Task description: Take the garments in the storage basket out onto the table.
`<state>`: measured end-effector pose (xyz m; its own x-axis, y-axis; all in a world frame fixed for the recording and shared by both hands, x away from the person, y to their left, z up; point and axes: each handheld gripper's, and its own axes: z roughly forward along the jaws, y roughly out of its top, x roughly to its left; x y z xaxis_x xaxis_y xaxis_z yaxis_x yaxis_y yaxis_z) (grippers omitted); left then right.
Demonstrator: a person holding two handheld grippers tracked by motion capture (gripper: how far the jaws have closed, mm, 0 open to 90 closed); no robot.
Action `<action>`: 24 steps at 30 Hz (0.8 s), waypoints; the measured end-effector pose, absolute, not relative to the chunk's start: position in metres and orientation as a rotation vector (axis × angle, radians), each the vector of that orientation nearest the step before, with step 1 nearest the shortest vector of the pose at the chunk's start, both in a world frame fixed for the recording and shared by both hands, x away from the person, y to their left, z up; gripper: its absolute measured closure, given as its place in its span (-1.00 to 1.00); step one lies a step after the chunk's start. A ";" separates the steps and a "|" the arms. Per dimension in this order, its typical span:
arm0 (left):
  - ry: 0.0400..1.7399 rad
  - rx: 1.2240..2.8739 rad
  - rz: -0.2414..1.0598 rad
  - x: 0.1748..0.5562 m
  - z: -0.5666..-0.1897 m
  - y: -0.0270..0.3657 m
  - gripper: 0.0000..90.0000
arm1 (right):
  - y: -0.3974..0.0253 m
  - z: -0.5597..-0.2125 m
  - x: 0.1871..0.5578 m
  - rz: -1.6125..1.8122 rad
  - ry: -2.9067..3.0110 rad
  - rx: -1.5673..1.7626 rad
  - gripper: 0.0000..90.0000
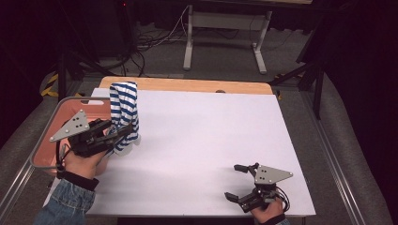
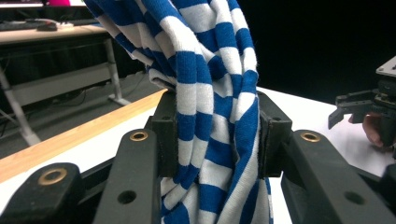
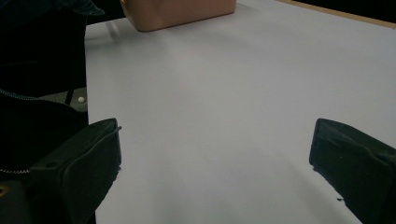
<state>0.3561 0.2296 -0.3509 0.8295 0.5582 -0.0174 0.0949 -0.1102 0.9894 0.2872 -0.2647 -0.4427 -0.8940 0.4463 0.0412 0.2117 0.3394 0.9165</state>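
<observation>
right gripper [image 1: 239, 183] sits nearest, low at the near right corner of the white table cover [image 1: 211, 140]; jaws spread wide, nothing between them, bare white surface ahead in the right gripper view. it is well apart from the cloth.

left gripper [image 1: 117, 132] is further in, at the left side of the table, just beside the pink bin [image 1: 49, 136]. its jaws are pressed onto a bunched blue-and-white striped garment [image 1: 124, 110]; in the left gripper view the jaw pads [image 2: 166, 140] squeeze the fabric [image 2: 210, 116] from both sides, folds gathered into a rope between them.

key relation: the garment's long axis runs roughly vertical. it rises above the pinch point toward the far edge of the table and a short tail hangs below the jaws, its lower end near or touching the white cover. cannot tell which.

judgement: the left hand owns the cloth; the bin lies directly to its left, the open table to its right. the right gripper would have to cross most of the table width to reach the hanging tail.
</observation>
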 end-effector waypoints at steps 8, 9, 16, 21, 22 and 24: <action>0.479 1.626 0.389 0.358 -0.362 0.210 0.35 | -0.265 -0.443 0.287 1.584 2.384 0.595 -0.94; 0.473 1.626 0.390 0.358 -0.363 0.207 0.35 | -0.265 -0.443 0.287 1.584 2.384 0.594 -0.94; 0.450 1.630 0.370 0.359 -0.368 0.192 0.35 | -0.265 -0.443 0.287 1.585 2.386 0.594 -0.94; 0.437 1.647 0.350 0.362 -0.375 0.177 0.33 | -0.265 -0.442 0.287 1.586 2.386 0.592 -0.94; 0.437 1.646 0.347 0.362 -0.376 0.175 0.33 | -0.265 -0.443 0.287 1.586 2.386 0.592 -0.94; 0.434 1.645 0.345 0.362 -0.378 0.172 0.33 | -0.265 -0.443 0.287 1.587 2.387 0.591 -0.94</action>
